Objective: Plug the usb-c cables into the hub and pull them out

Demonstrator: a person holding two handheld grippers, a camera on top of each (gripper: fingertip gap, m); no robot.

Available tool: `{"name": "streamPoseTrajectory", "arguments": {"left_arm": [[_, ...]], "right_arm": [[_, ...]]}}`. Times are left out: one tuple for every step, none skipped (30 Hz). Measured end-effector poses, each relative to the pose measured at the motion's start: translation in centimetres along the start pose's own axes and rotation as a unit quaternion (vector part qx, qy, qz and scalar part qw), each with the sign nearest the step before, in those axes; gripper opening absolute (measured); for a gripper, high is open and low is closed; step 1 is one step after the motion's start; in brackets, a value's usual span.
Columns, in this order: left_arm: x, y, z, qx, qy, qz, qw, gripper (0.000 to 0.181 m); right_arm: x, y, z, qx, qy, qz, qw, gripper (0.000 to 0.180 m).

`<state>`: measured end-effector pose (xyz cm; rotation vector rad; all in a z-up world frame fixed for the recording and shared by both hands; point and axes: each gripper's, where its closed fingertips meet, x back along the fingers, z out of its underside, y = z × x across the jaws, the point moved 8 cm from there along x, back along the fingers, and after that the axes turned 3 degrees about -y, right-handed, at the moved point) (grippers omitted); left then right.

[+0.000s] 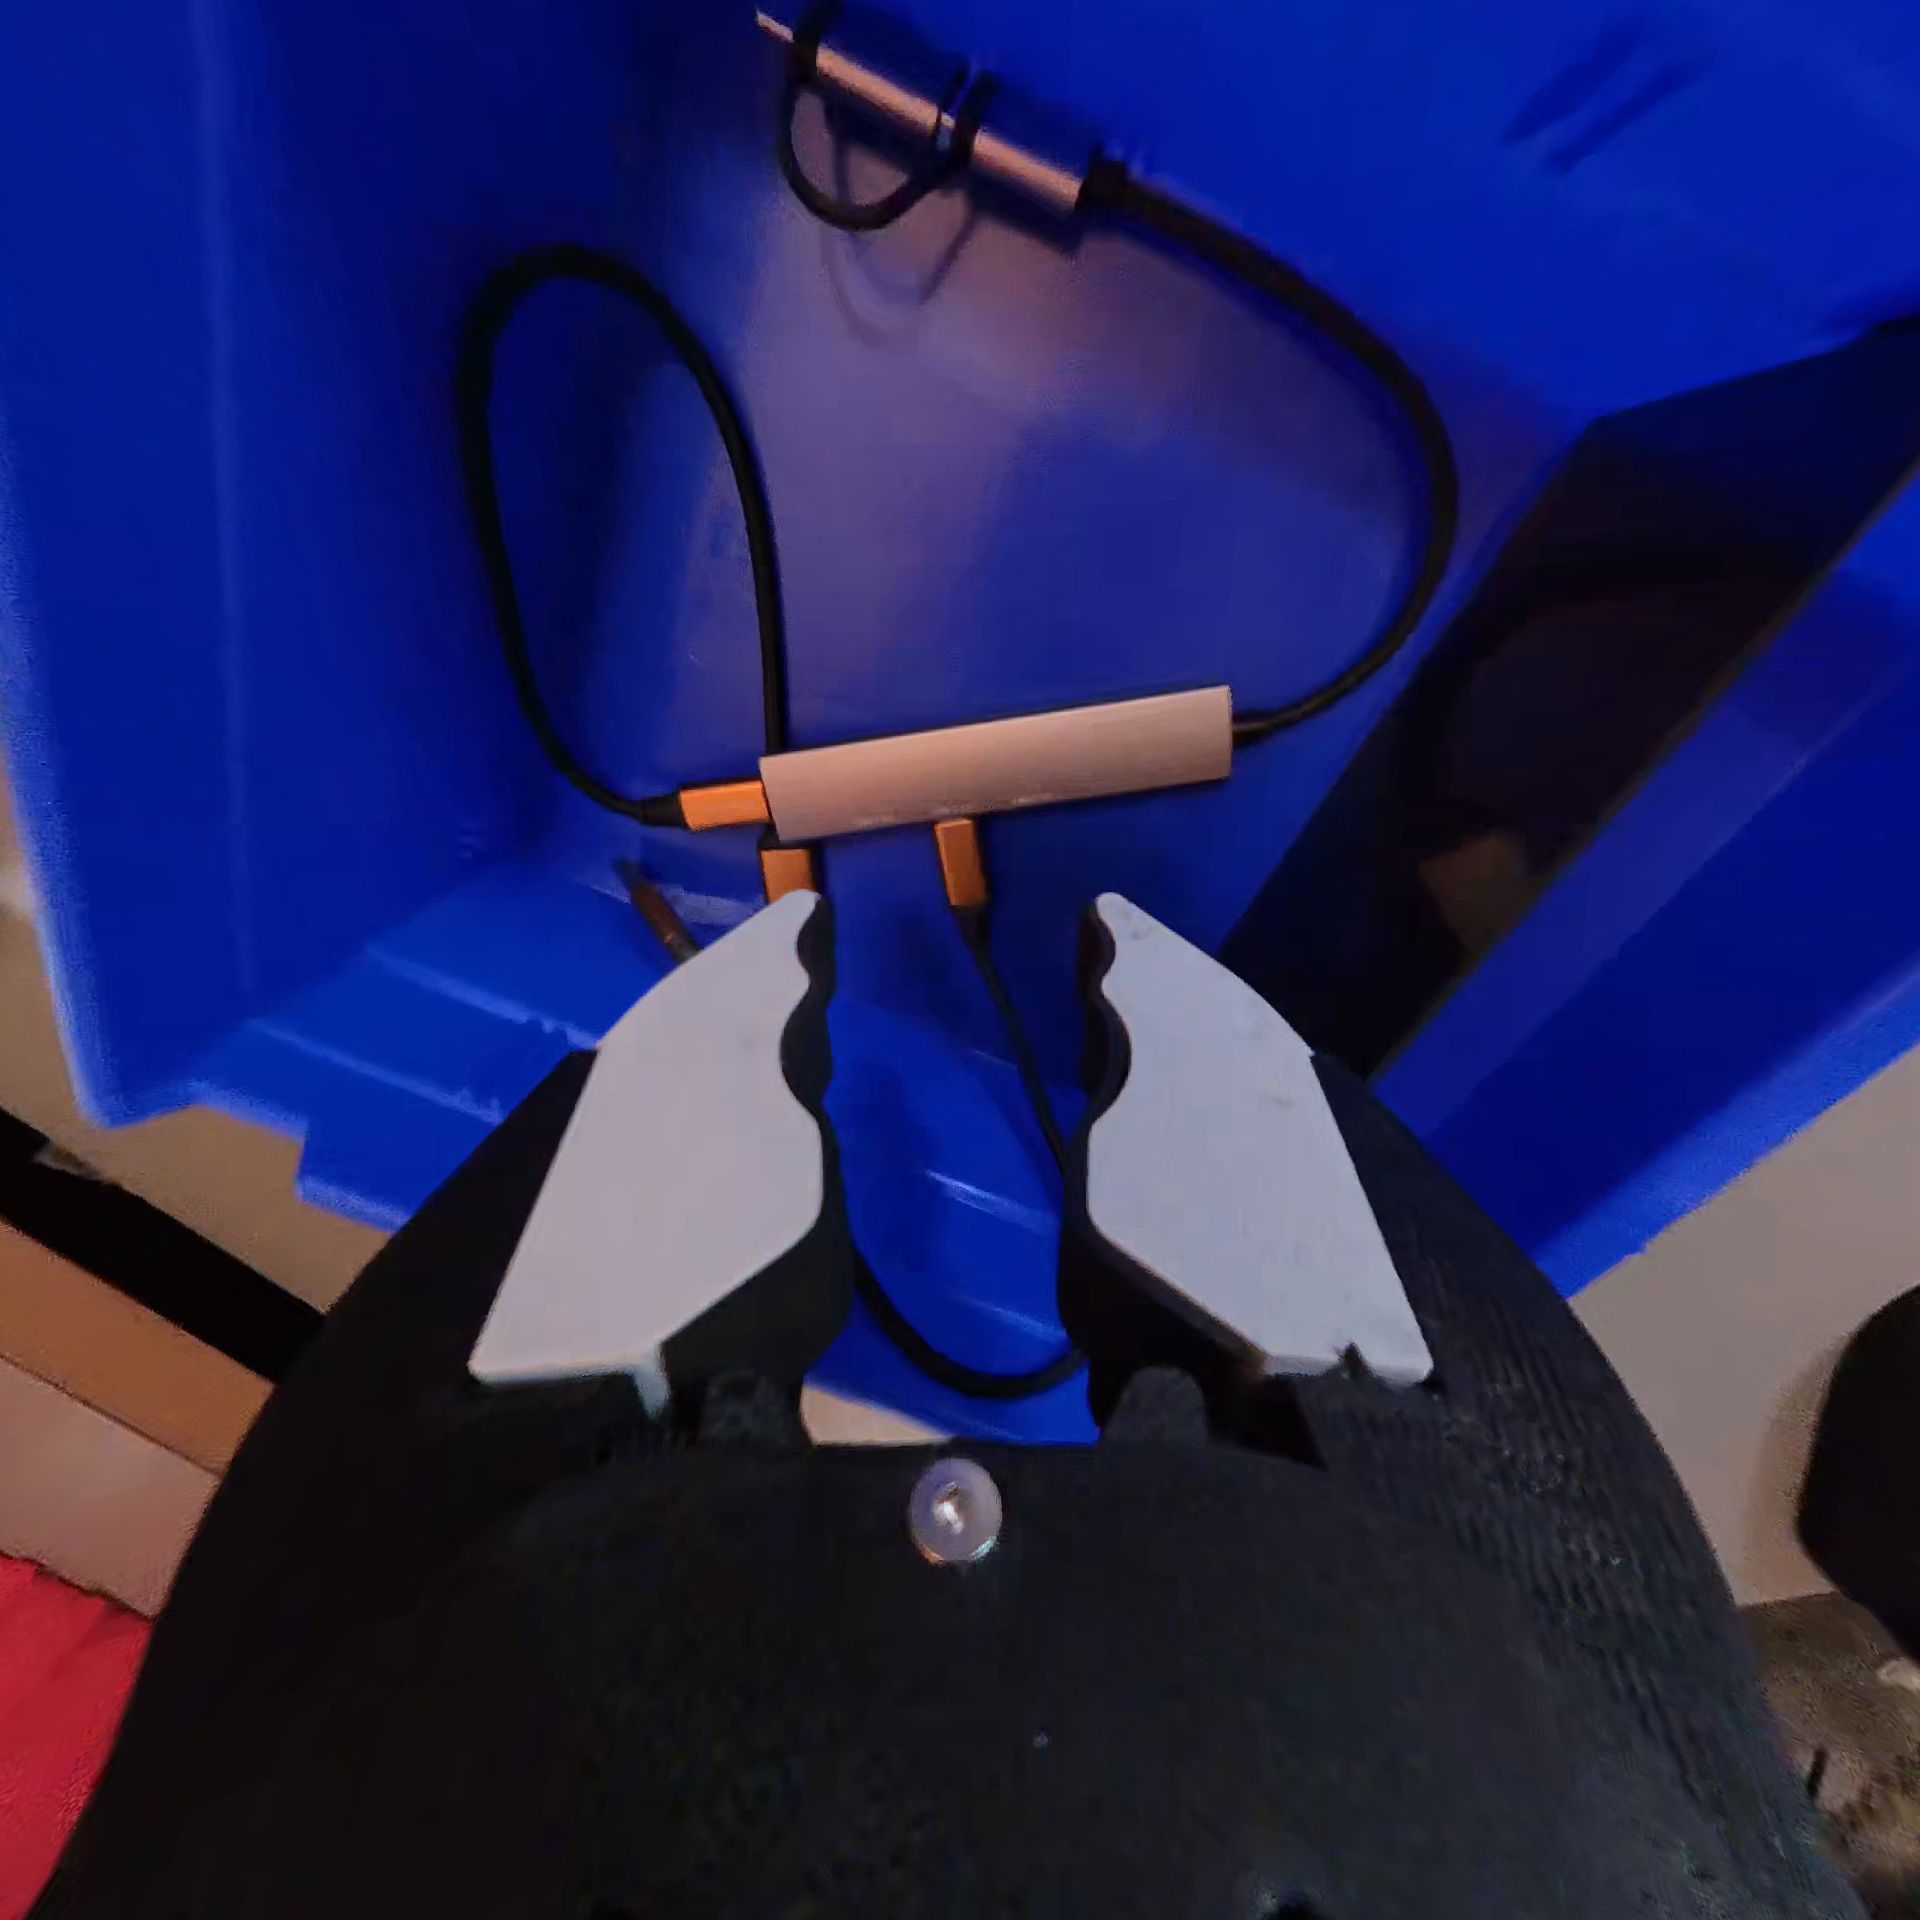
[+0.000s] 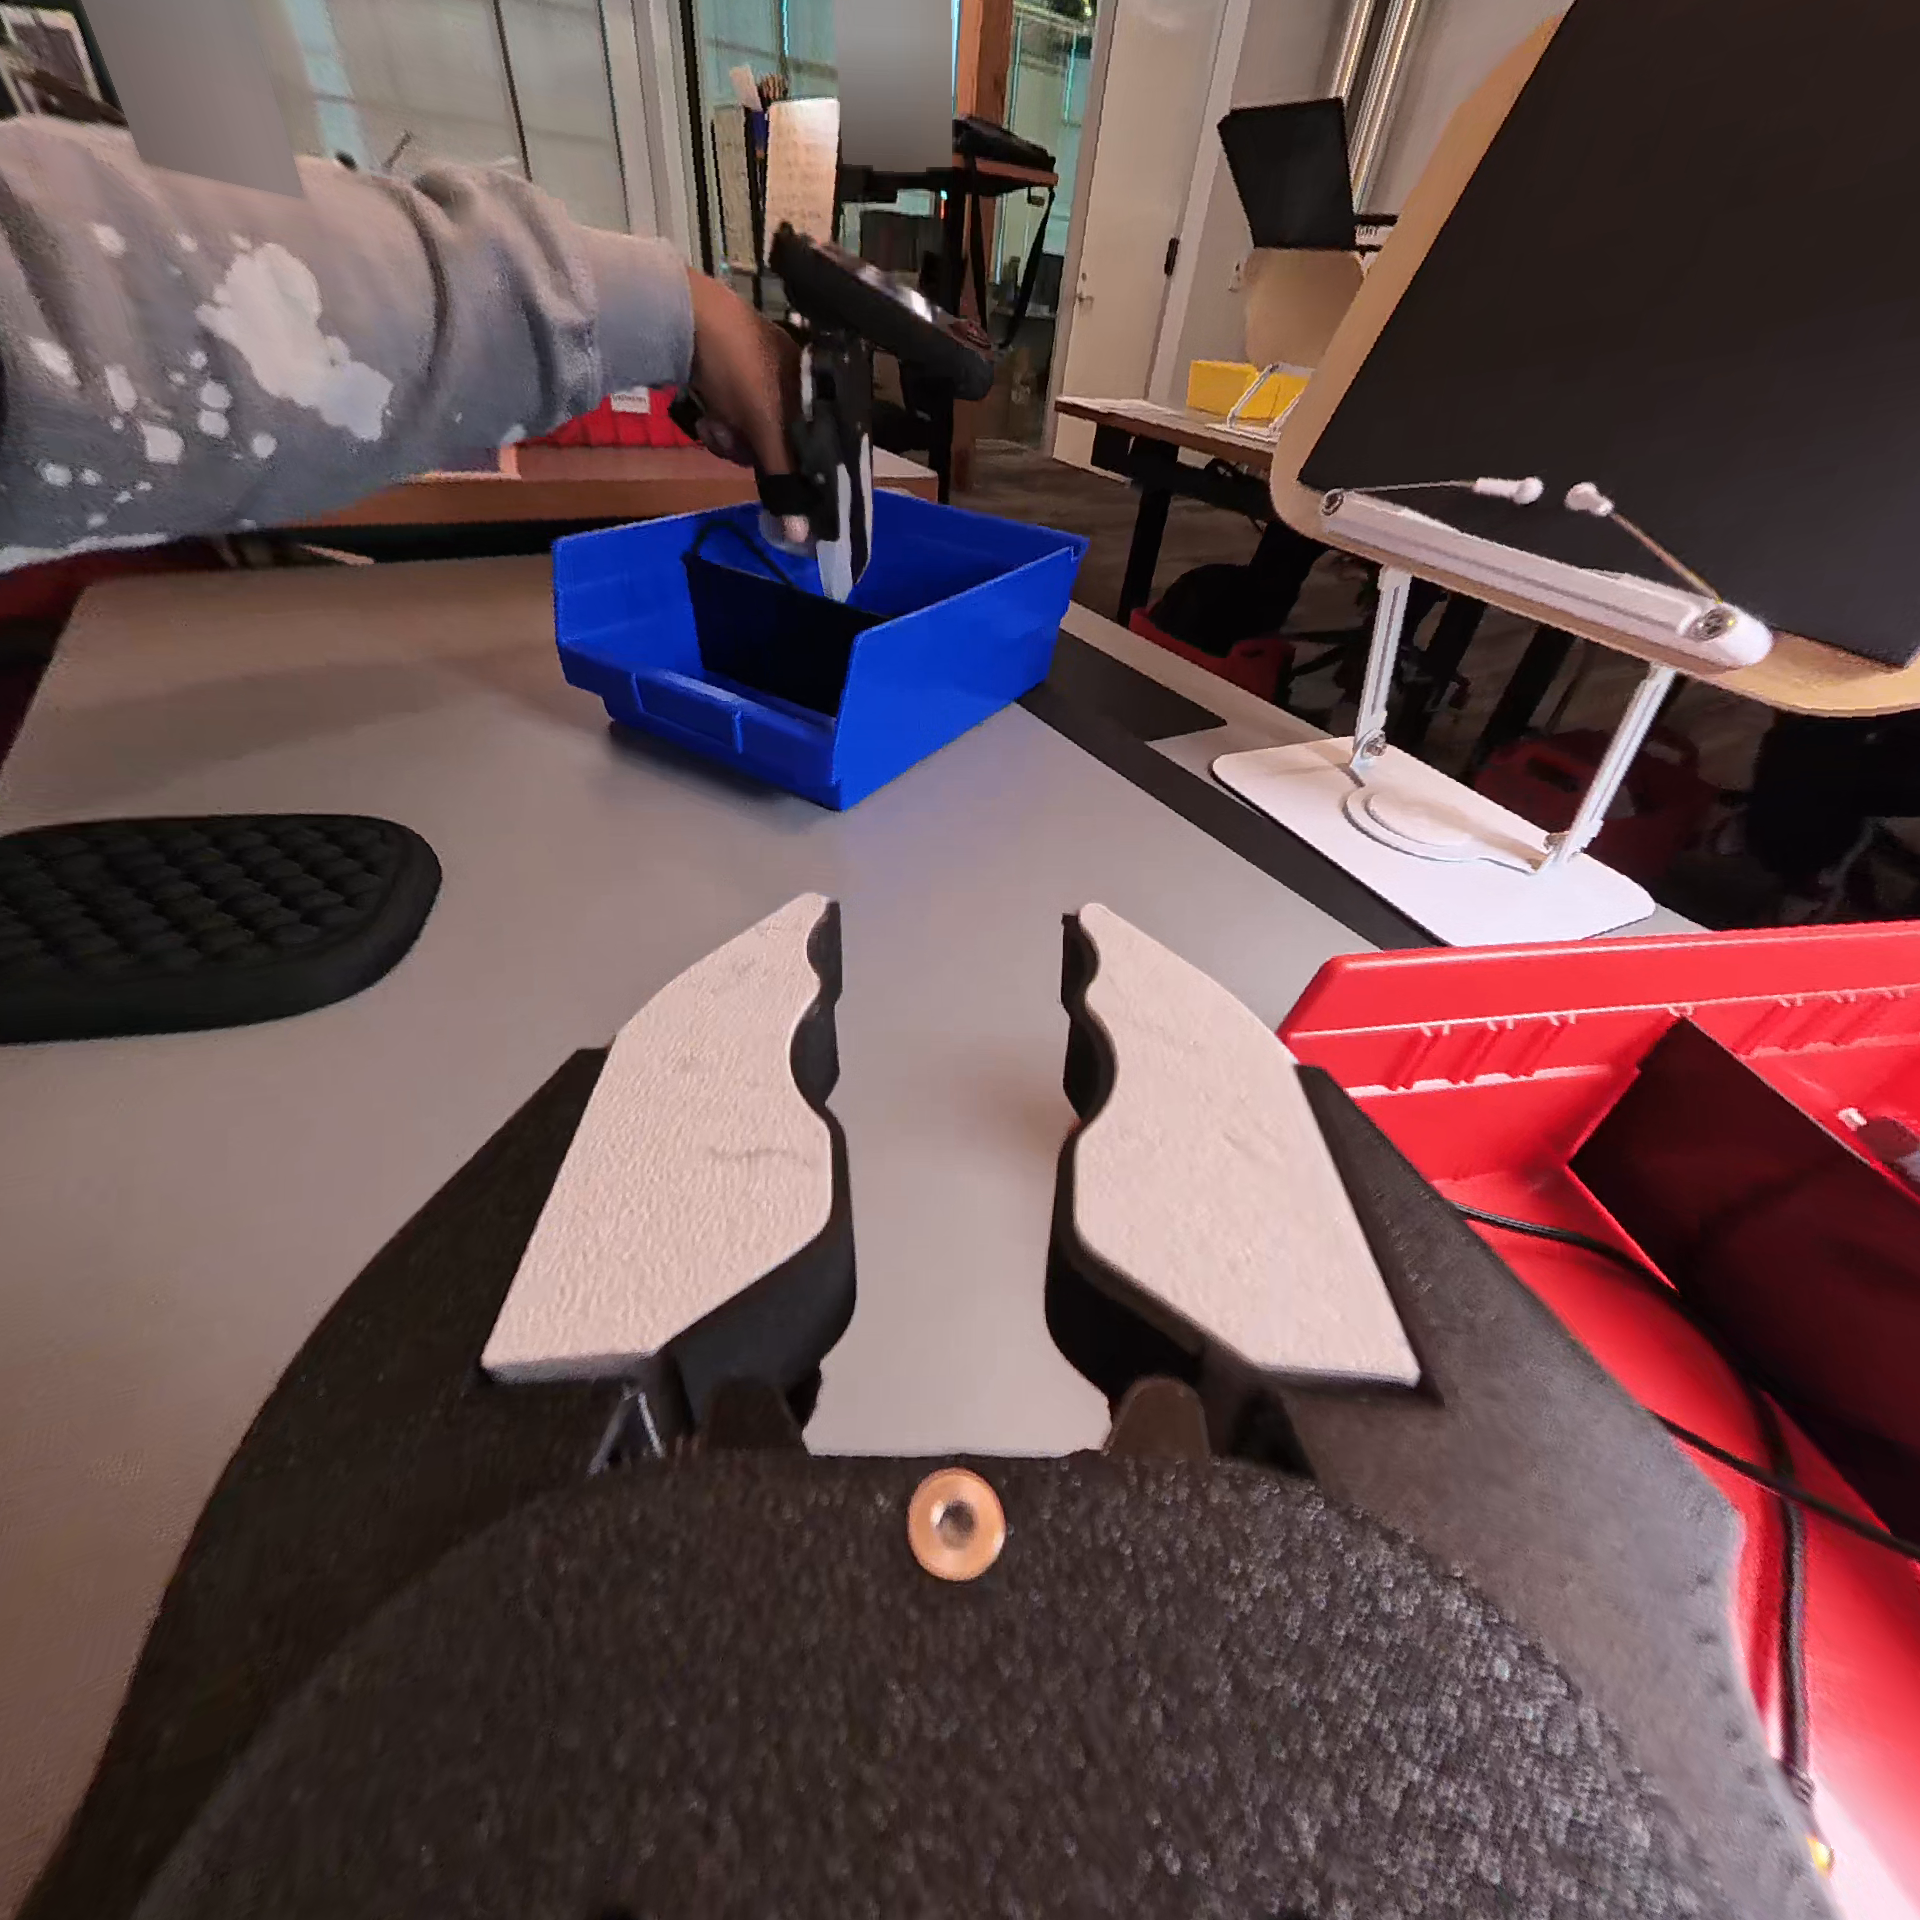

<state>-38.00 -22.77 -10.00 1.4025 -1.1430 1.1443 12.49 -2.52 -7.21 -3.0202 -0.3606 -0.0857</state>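
Orange-tipped usb-c cables (image 1: 954, 860) sit plugged into the hub (image 1: 997, 761) in the blue bin (image 1: 312, 623), so pulling seems next: the spread, empty left gripper (image 1: 956, 914) must pinch one plug, while the right gripper (image 2: 948, 920) idles open.

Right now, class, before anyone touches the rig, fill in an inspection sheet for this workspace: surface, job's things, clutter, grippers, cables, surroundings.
Surface: flat grey tabletop, bare between the bins.
Job's things: slim beige metal hub on the floor of the blue plastic bin; orange-shelled plugs seated at its left end and along its near edge.
Clutter: black bumpy pad; red plastic bin; white tilted stand.
Grippers: left gripper jaws open, just short of the hub; right gripper jaws open, empty, over the table.
Cables: black braided cables loop inside the blue bin; thin black wire in the red bin.
Surroundings: person's grey sleeve; desks behind.
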Motion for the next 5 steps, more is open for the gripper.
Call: {"name": "streamPoseTrajectory", "arguments": {"left_arm": [[-0.6,0.3,-0.1,-0.036,0.009,-0.004,0.999,0.046],[-1.1,0.4,-0.1,-0.085,0.023,-0.015,0.996,0.048],[-1.5,0.7,0.0,-0.127,0.044,-0.034,0.990,0.049],[-1.9,0.8,-0.1,-0.162,0.061,-0.049,0.984,0.048],[-2.3,0.7,-0.3,-0.199,0.071,-0.054,0.976,0.048]], "right_arm": [[0.0,0.0,0.2,0.004,0.001,0.001,1.000,0.040],[0.0,-0.1,0.4,0.005,0.001,0.000,1.000,0.040],[0.0,-0.1,0.6,0.005,0.001,-0.001,1.000,0.040],[0.0,-0.3,0.8,0.003,0.001,-0.001,1.000,0.040],[0.0,-0.4,0.9,0.002,0.001,-0.001,1.000,0.040]]}}
